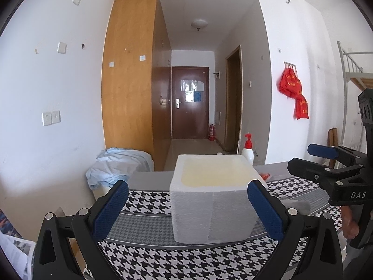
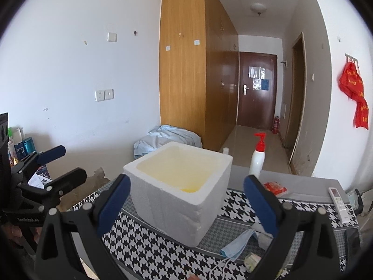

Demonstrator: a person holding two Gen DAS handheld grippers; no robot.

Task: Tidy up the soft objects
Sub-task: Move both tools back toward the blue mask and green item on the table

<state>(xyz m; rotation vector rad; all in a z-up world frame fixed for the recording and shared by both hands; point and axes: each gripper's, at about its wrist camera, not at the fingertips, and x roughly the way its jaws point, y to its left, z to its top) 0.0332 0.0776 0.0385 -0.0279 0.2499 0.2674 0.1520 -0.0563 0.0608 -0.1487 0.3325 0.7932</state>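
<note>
Hovering over the houndstooth cloth (image 2: 149,252), both grippers have their blue pads spread wide with nothing between them. The left gripper (image 1: 187,206) frames the white foam box (image 1: 209,200) in the centre of its view, while the right gripper (image 2: 186,201) looks at the same box from a slight angle, its corner turned toward the lens. The soft things appear to be waiting low in the right wrist view: a blue face mask (image 2: 235,245) lies crumpled on the cloth just beside the box's lower right corner, its white ear loops trailing toward the bottom edge, with a small pale packet (image 2: 251,260) near it and a red packet (image 2: 275,187) further up, right of centre. The box interior looks empty apart from a yellowish patch I cannot identify. To my eye, the sensible move is for the right gripper to drop onto the bunched middle of the mask, not the loops, pinch gently, lift clear of the box wall, then release over the opening. The pump bottle (image 2: 257,156) behind the box is best avoided.
</note>
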